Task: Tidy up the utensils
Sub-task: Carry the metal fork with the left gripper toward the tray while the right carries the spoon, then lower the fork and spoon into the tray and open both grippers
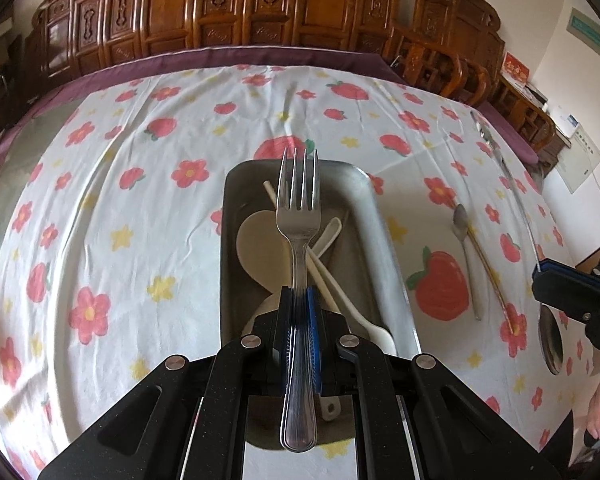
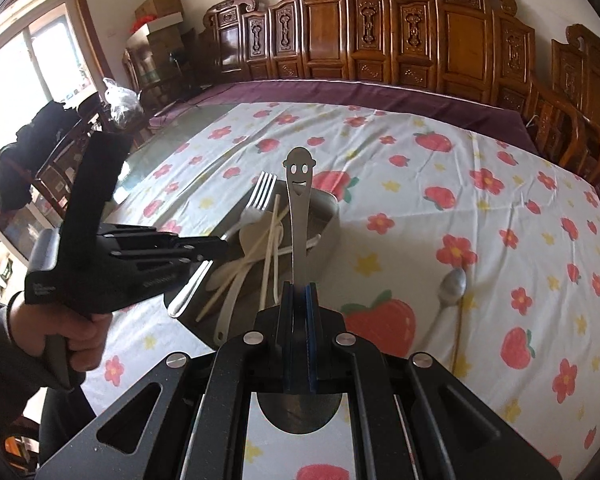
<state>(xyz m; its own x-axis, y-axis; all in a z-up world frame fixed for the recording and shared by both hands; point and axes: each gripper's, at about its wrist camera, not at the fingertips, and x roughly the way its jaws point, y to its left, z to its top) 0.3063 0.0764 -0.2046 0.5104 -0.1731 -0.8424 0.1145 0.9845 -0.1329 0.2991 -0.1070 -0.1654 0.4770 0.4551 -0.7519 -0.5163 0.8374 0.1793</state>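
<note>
Steel tray [image 1: 384, 240] w/ white plastic utensils [image 1: 260, 248] is sitting mid-tabletop on floral cloth [image 1: 140, 200]. Left gripper [image 1: 299, 300] is clamping fork [image 1: 298, 208] by handle, tines out, above tray. Right gripper [image 2: 299, 292] is clamping smiley-handled spoon [image 2: 299, 200], just right of tray. Small spoon [image 2: 452, 286] & chopstick [image 1: 488, 264] are lying right of tray on cloth.

A steel fork [image 1: 298, 216] stands over the metal tray [image 1: 380, 232], tines forward. In the tray lie a white rice paddle [image 1: 260, 248], white spoons and chopsticks. A smiley-handled steel spoon [image 2: 299, 208] is lifted. One small spoon [image 1: 464, 240] lies on the cloth.
</note>
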